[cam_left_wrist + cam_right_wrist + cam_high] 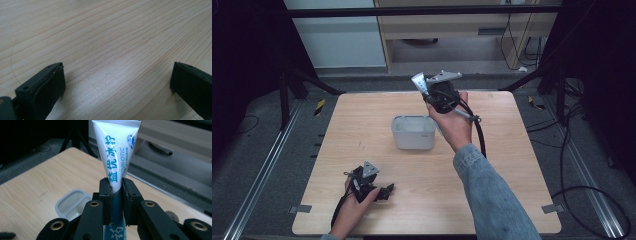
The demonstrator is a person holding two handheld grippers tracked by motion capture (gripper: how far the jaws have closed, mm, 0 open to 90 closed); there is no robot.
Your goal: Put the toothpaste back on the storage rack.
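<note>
High view: the right gripper [428, 90] holds a white tube [419, 82] aloft beyond the grey container [413, 132]; the left gripper [379, 190] rests on the table [492, 165].

Left gripper view: its jaws stand released over bare wood.

Right gripper view: its jaws clench the tube [116, 152].

The white tube [115, 152] bears teal Chinese characters "益优冰柠" and, partly hidden, Latin letters "OBIOTIC".

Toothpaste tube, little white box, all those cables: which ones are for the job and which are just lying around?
For the job:
toothpaste tube, pinched in the right gripper
white box

Just lying about:
cables on the floor
left gripper, open, resting on the table
</note>
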